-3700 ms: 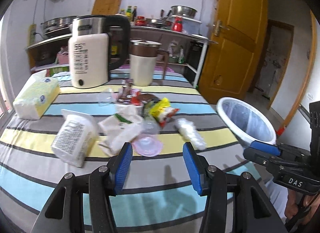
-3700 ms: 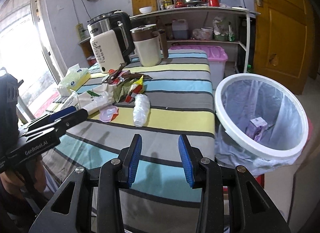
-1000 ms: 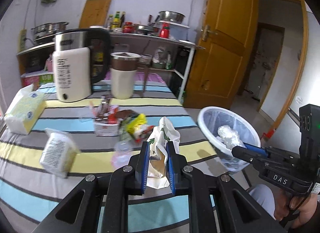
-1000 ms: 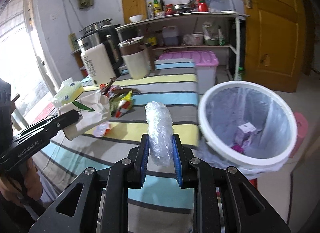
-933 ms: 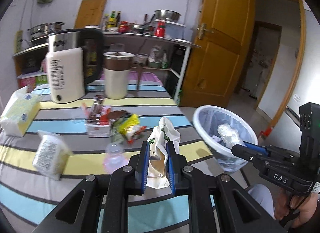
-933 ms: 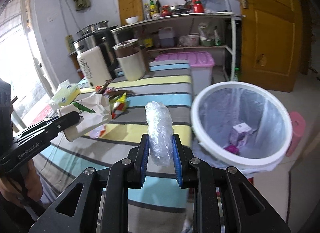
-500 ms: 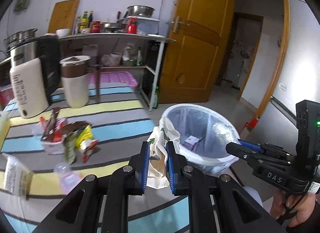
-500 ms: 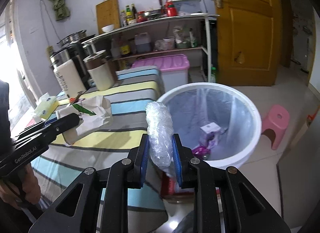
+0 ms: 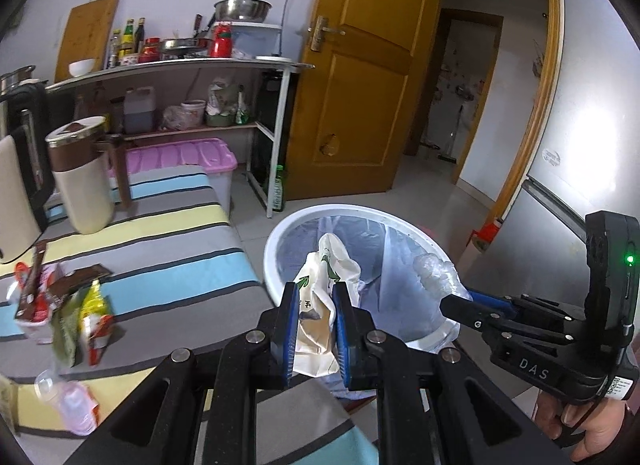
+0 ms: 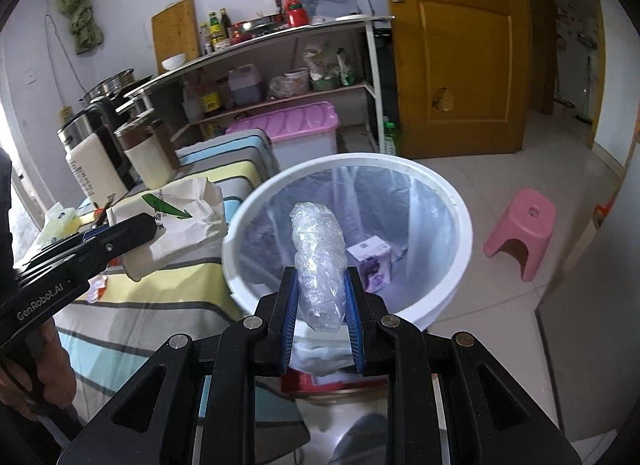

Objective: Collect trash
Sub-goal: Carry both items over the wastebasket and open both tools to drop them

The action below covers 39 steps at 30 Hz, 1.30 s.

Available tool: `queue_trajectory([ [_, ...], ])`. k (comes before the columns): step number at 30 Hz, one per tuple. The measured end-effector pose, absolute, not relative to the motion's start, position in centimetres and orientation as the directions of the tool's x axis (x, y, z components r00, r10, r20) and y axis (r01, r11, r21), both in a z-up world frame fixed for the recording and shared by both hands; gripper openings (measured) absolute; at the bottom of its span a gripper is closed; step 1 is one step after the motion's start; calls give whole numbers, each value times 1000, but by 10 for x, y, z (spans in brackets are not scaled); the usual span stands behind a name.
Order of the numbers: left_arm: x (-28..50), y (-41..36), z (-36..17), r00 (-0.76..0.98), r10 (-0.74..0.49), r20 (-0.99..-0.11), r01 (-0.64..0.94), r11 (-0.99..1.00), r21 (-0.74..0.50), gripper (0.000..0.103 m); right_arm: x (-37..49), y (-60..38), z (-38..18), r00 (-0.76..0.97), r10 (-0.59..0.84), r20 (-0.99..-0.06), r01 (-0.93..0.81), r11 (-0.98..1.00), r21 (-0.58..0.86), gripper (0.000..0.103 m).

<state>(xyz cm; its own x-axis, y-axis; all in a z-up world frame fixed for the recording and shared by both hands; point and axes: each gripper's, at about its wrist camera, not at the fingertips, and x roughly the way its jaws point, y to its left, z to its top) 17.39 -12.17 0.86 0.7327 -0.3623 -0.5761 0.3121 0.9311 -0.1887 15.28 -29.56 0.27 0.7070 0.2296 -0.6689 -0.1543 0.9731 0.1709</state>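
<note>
Two pieces of trash are in our grip at once, so we judge this to be the carry-and-drop step, with the release not yet made. Largest in view is the round white bin lined with clear plastic (image 10: 450, 265), standing on the tiled floor just beside the worktop covered in a striped cloth of grey, yellow and blue (image 9: 168, 241); a small purple-and-white carton (image 10: 370, 261) already lies at its bottom. Our left gripper (image 9: 315, 329) has its jaws pressed tight on a crumpled white paper bag with green print (image 9: 326, 265), which hangs at the bin's near rim, on the worktop side. Our right gripper (image 10: 320, 313) has its jaws closed partway on a scrunched roll of clear plastic film (image 10: 318, 261), held over the bin's mouth. The next move, as we read it, calls for easing the paper bag further over the opening and then parting both jaws so the pieces fall inside rather than on the rim.

On the worktop more remains: a heap of red, yellow and brown snack wrappers (image 9: 68, 305) and a small pink plastic cup (image 9: 76, 409). Behind stand a cream jug with a brown band (image 9: 82, 181), a cluttered metal shelf, a pink-lidded storage box (image 10: 296, 133), an ochre wooden door (image 10: 456, 49) and a pink plastic stool (image 10: 520, 229).
</note>
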Motion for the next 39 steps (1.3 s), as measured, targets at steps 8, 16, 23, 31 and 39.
queue_trajectory([
  [8,197,-140,-5,700,-389,-599,341,919,-198,17,170,-307,-8,693,206,-691,-123,978,168,24],
  [16,208,-147,-14,680,-408,-610,357,910,-210,18,179,-310,-18,671,202,-714,-112,979,172,25],
  [23,209,-147,-14,678,-413,-608,356,908,-220,22,181,-310,-22,665,201,-720,-112,979,170,31],
  [31,206,-144,-13,679,-420,-602,359,905,-227,23,174,-308,-17,676,203,-708,-113,979,172,32],
  [39,190,-132,-11,685,-421,-595,346,906,-244,23,158,-301,-4,698,228,-679,-145,973,177,32],
])
